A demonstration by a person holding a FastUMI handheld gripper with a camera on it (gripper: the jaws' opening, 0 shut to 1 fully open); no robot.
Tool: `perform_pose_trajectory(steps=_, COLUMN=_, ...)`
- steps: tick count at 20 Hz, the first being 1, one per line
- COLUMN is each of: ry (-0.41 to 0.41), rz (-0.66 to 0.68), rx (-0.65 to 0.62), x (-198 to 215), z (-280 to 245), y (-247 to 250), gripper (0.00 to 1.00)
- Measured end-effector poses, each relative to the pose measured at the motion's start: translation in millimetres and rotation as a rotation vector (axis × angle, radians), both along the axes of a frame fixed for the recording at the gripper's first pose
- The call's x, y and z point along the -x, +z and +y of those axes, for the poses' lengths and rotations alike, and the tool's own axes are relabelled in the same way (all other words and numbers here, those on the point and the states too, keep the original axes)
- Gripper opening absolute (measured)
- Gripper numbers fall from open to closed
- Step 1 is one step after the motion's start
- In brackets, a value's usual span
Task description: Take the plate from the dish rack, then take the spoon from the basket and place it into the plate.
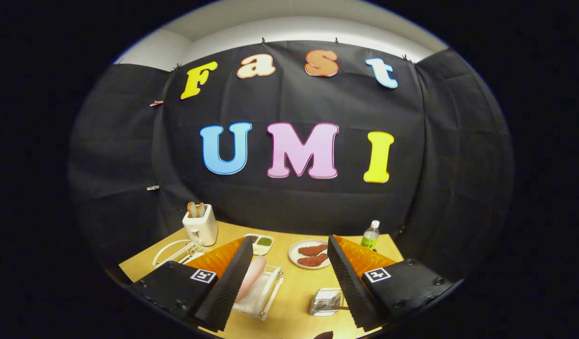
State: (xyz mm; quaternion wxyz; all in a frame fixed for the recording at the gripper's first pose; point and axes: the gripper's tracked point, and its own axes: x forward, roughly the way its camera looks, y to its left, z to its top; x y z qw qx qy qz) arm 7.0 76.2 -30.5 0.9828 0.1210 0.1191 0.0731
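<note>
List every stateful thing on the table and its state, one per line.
Gripper: jaws wide open, holding nothing.
Pink plate: standing on edge in the dish rack, not yet taken.
Toaster: toast sticking up from its slots.
Water bottle: upright, capped.
White plate: flat, carrying red pieces.
Basket: upright; contents unclear.

Hand-held gripper (pixel 289 278) fingers spread wide above table (pixel 294 301); pink plate (pixel 251 278) stands in dish rack (pixel 261 294)
</note>
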Motion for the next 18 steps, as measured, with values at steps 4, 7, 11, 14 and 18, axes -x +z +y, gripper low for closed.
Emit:
perform_pose_trajectory(steps=4, ry=0.029, rz=0.196, rx=-0.071, x=-19.8, z=46.2, y=-40.3, gripper=0.99)
perform_pose_trajectory(steps=7, ry=0.028, rz=0.361, rx=-0.108, x=-29.1, z=78.4, y=-80.5, gripper=1.0)
perform_pose_trajectory(steps=11, ry=-0.002, rz=0.52, rx=-0.114, x=-39.2, z=113.0, y=-127.9, gripper=0.98)
perform_pose_trajectory(steps=14, ry=-0.042, rz=0.602, rx=-0.063, x=-44.1, z=123.6, y=-161.2, gripper=0.97)
perform_pose_trajectory(steps=18, ry=-0.105, rz=0.677, rx=-0.016, x=-52.6, z=129.2, y=-195.4, gripper=0.86)
